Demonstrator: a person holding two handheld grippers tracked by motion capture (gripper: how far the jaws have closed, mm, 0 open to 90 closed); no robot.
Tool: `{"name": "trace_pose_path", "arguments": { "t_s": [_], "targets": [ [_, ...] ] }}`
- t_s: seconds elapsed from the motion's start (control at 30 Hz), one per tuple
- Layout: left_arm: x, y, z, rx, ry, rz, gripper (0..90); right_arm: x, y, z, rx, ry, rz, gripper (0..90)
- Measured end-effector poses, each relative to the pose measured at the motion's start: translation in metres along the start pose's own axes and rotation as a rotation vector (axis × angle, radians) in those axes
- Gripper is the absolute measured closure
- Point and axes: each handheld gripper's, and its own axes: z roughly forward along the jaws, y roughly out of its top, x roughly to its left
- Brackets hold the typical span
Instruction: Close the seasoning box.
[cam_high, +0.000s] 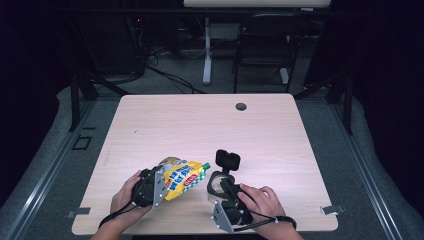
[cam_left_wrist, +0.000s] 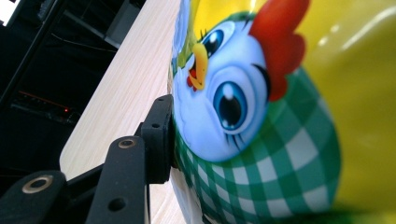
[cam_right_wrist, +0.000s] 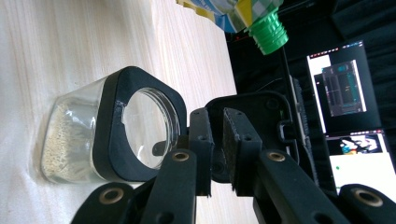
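A yellow pouch (cam_high: 182, 179) with a cartoon chicken (cam_left_wrist: 233, 93) and a green screw cap (cam_high: 205, 165) hangs tilted just above the table, cap pointing right. My left gripper (cam_high: 171, 183) is shut on its lower end; one pad (cam_left_wrist: 161, 135) presses the pouch, the other is hidden behind it. A small glass jar (cam_high: 216, 184) with a black collar stands right of it, its black flip lid (cam_high: 228, 160) standing open. Pale grains line the jar (cam_right_wrist: 79, 140) bottom. My right gripper (cam_right_wrist: 217, 140) sits over the jar's mouth before the lid (cam_right_wrist: 275, 121), jaws a narrow gap apart, nothing clearly between them.
The wooden table (cam_high: 200, 125) has a cable hole (cam_high: 241, 106) near its far edge. A chair (cam_high: 265, 45) and a desk leg stand beyond it. Lit monitors (cam_right_wrist: 345, 84) show off the table's side. Both hands are close to the front edge.
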Motion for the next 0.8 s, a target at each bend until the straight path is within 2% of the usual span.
{"name": "trace_pose_path", "arguments": {
  "t_s": [0.1,0.37,0.6,0.63,0.8],
  "targets": [
    [0.0,0.001,0.0,0.007,-0.002,0.008,54.6,0.002,0.002,-0.001,0.013,-0.008,-0.025,81.1],
    [-0.003,0.002,0.001,0.009,0.003,0.028,54.6,0.011,0.004,0.0,0.002,-0.045,-0.062,80.9],
    [-0.007,0.002,0.003,0.016,0.012,0.053,54.6,0.018,0.005,0.0,0.002,-0.066,-0.068,80.7],
    [-0.008,0.003,0.003,0.017,0.011,0.056,54.6,0.019,0.005,0.001,-0.015,-0.07,-0.059,80.7],
    [-0.009,0.003,0.004,0.018,0.02,0.06,54.6,0.018,0.008,-0.001,-0.025,-0.078,-0.07,79.7]
  ]
}}
